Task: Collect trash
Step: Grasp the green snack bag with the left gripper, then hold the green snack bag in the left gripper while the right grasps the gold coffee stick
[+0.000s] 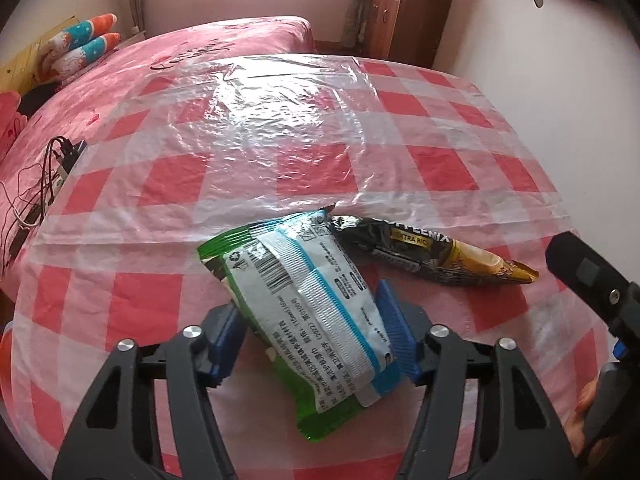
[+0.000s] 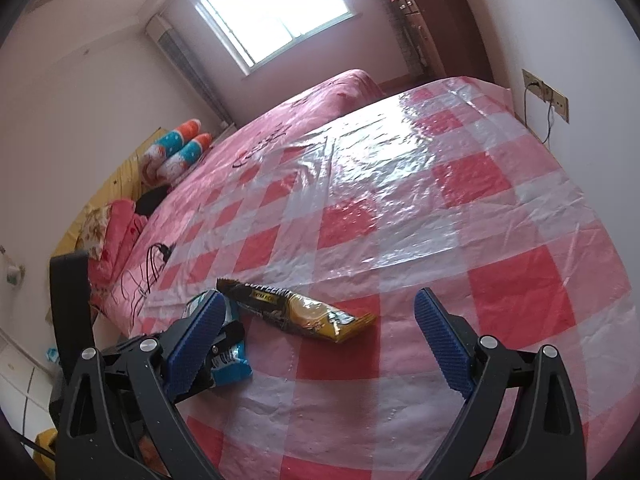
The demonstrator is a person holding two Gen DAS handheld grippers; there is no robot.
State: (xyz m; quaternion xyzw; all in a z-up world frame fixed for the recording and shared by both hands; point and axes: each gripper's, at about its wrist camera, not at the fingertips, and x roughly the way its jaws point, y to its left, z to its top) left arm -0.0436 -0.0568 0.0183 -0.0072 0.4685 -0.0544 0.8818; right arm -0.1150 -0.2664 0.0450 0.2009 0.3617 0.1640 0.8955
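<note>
Nearby, coffee sachet (image 1: 436,254) lies just beside gripped green-white wrapper (image 1: 312,300).

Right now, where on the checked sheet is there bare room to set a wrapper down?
Free: the wide stretch of checked sheet beyond the coffee sachet, up to its far edge, and the near right part under the open right tool. Crowded: the near left, where the left tool pinches the green-and-white wrapper beside the sachet. Cables line the left edge.
</note>
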